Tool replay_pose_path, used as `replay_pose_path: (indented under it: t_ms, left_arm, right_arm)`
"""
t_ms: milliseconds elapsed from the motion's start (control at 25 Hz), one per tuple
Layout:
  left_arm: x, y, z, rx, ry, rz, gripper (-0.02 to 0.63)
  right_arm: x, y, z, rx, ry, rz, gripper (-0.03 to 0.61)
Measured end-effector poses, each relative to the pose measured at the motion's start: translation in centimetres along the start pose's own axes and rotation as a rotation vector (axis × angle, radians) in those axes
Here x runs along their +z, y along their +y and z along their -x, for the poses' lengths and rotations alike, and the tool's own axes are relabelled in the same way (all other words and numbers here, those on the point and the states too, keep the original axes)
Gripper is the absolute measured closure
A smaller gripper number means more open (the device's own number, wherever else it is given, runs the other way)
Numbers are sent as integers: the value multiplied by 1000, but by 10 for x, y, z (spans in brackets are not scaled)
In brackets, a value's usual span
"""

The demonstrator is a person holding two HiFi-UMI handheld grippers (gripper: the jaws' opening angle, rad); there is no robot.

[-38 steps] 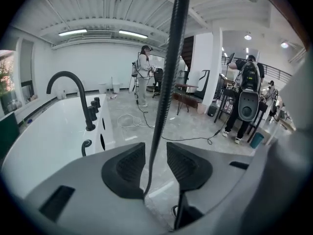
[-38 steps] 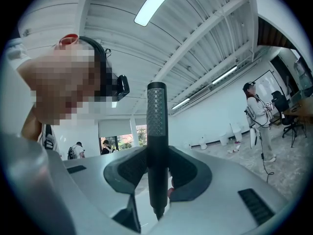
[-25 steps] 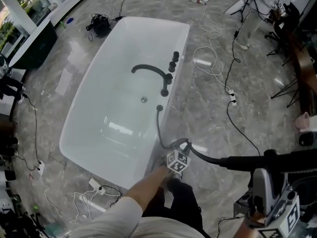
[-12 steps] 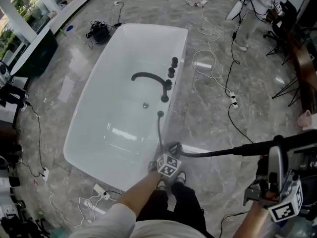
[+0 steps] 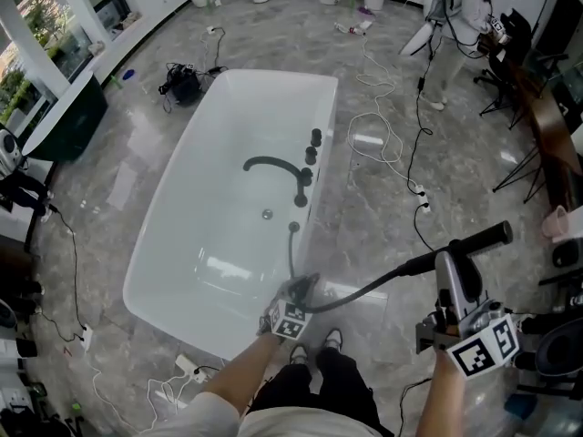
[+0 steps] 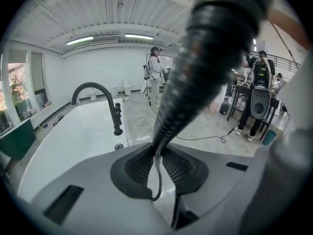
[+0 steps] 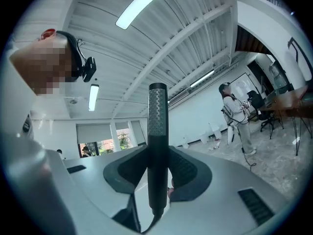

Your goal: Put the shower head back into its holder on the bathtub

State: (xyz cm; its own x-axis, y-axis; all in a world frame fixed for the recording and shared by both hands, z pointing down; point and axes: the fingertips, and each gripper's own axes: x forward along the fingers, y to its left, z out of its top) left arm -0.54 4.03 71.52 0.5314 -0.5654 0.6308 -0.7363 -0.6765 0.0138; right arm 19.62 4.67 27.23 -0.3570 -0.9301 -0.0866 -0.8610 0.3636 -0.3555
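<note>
The black shower head [image 5: 465,242] is a slim wand, and my right gripper [image 5: 448,271] is shut on it right of the tub. In the right gripper view the shower head [image 7: 157,131] stands upright between the pads of the right gripper [image 7: 157,177]. Its ribbed hose [image 5: 364,285] runs left to my left gripper [image 5: 305,289], then up to the holder [image 5: 293,227] on the rim of the white bathtub [image 5: 182,153]. The left gripper [image 6: 157,163] has just been closing and now pinches the hose [image 6: 195,82].
A black arched faucet [image 5: 273,164] and knobs stand on the tub's right rim. Loose cables [image 5: 392,126] lie on the marble floor to the right. A person [image 5: 460,7] stands at the far right. A power strip [image 5: 187,367] lies by the tub's near end.
The left gripper has shifted left along the tub's near corner with the hose in it. The right gripper has come lower, and the shower head now slants up to the right.
</note>
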Motion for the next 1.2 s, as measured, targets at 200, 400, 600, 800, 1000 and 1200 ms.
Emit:
replay_pose_path:
  t_ms: [200,400,600,800,1000,1200]
  left_arm:
    - [25,10,41,35,-8,-35,555]
    - [59,25,88,84,-46,-79,555]
    - [96,44,127,154,-109,-98,555]
    - [137,53,164,214,-194,-108,555]
    - [192,54,209,283,-284,-166,555]
    - [234,49,242,318,-342,-256,555]
  right_arm:
    - [3,-6,0,-62,24,65,439]
    - [12,-14,9,-112,29,149,439]
    - [-20,-18,12,-138,76,180,439]
    - [-45,-29,15,-133,104,93,439]
    - [-68,-45,19,-104,103,-102,439]
    - [-88,-53,18,-84,105,-248,439]
